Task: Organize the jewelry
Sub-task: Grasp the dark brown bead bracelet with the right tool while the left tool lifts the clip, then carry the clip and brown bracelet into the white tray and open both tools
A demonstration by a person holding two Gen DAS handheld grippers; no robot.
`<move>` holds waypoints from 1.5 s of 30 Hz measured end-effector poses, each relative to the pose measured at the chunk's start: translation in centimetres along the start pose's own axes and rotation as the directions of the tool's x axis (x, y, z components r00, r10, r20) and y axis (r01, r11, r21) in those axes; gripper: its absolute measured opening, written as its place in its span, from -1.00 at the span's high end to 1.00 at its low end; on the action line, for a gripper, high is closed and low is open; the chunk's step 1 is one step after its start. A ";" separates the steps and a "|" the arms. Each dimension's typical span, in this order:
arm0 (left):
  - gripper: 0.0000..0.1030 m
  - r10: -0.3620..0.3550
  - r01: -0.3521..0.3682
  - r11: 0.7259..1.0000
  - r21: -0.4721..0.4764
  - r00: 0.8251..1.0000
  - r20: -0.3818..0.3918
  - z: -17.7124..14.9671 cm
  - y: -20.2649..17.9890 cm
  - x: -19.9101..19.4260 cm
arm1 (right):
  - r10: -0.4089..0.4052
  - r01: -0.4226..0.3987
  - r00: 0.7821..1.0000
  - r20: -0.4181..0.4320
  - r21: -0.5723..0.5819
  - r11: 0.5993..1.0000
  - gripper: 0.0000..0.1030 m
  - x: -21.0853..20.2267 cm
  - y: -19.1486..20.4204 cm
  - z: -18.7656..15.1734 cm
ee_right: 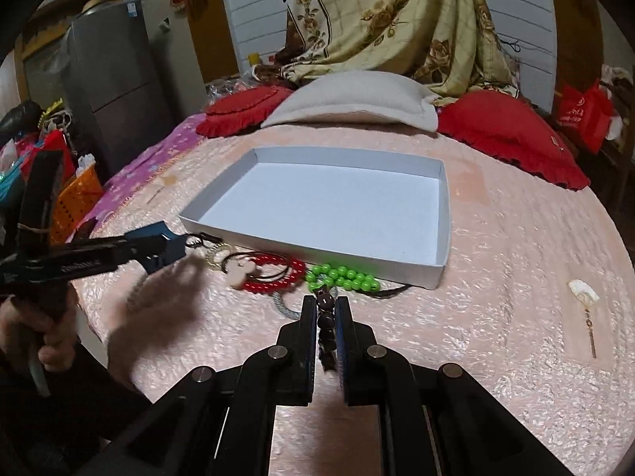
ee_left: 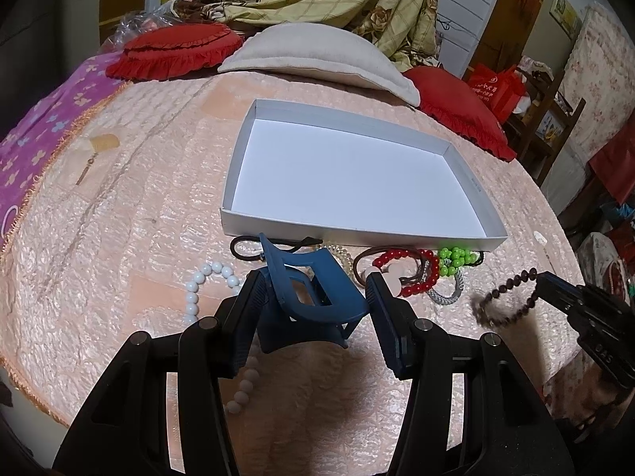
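Note:
My left gripper [ee_left: 317,289] is shut on a blue hair claw clip [ee_left: 313,297], held above the bed; it also shows in the right wrist view [ee_right: 158,252]. My right gripper [ee_right: 326,305] is shut on a dark brown bead bracelet [ee_right: 326,325], which also hangs blurred in the left wrist view [ee_left: 504,301]. An empty white shallow box [ee_left: 468,182] [ee_right: 444,214] lies on the pink bedspread. In front of it lie a red bead bracelet [ee_left: 412,273] [ee_right: 278,277], green beads [ee_left: 456,258] [ee_right: 345,277], a white bead bracelet [ee_left: 198,289], black hair ties [ee_left: 246,248] and a silver band [ee_left: 448,295].
A grey pillow [ee_left: 317,55] and red cushions [ee_left: 174,51] [ee_right: 512,135] lie behind the box. A small earring [ee_right: 587,309] lies on the right of the bed, another [ee_left: 91,158] on the left. A refrigerator [ee_right: 111,91] and an orange basket [ee_right: 75,202] stand left of the bed.

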State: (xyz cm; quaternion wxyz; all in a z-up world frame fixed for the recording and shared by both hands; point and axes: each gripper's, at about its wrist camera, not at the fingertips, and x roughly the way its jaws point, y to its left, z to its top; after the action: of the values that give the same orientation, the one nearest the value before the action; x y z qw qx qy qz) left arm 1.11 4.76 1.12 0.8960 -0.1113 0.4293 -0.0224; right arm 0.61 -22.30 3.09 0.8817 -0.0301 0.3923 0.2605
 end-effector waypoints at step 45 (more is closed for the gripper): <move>-0.01 0.047 -0.047 0.999 -0.020 0.999 0.021 -0.2 -2.8 0.3 | -0.229 0.227 0.973 -0.033 -0.059 0.972 0.84 0.8 0.5 -0.4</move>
State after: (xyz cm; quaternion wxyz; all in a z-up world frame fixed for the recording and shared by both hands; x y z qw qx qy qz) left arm 1.30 1.94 1.40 0.8997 -0.1100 0.4224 0.0040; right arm 0.54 -21.67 2.30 0.8966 -0.1042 0.3964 0.1677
